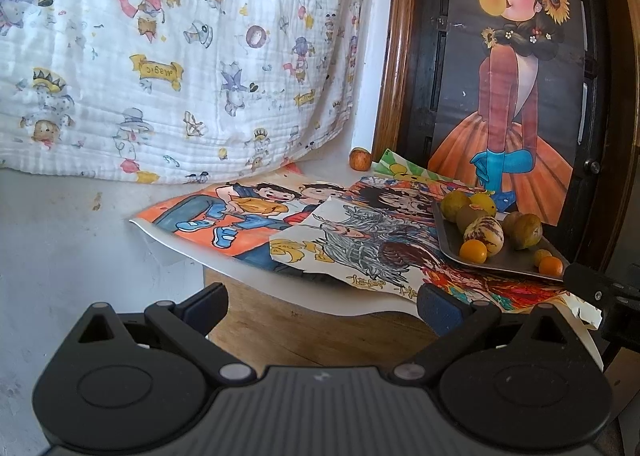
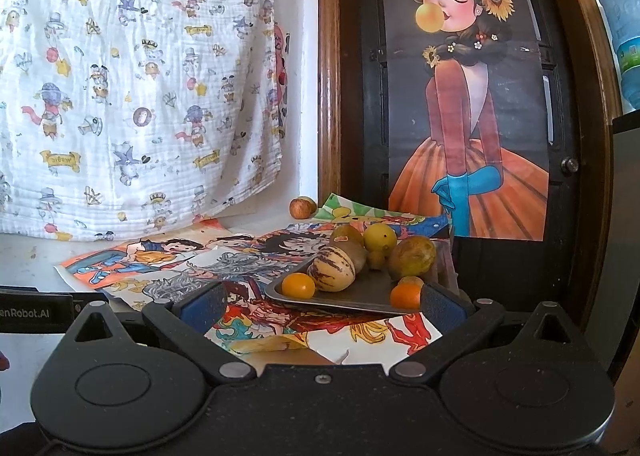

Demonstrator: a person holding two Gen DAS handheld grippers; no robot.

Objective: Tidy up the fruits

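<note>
On the metal tray (image 2: 360,294) ahead, my open right tool (image 2: 322,306) faces small, smooth, roll-prone fruits (image 2: 332,270); I'd pinch one gently across its middle.

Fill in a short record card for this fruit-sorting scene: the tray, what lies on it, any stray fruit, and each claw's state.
tray: flat grey metal tray, resting on colourful cartoon posters
largest fruit on tray: cream, purple-striped melon-like fruit
other tray fruit: small round orange fruits, yellow-green round fruits
stray fruit: reddish-brown round fruit, off the tray, by the white wall
left claw: open, empty
right claw: open, empty, facing the tray
</note>
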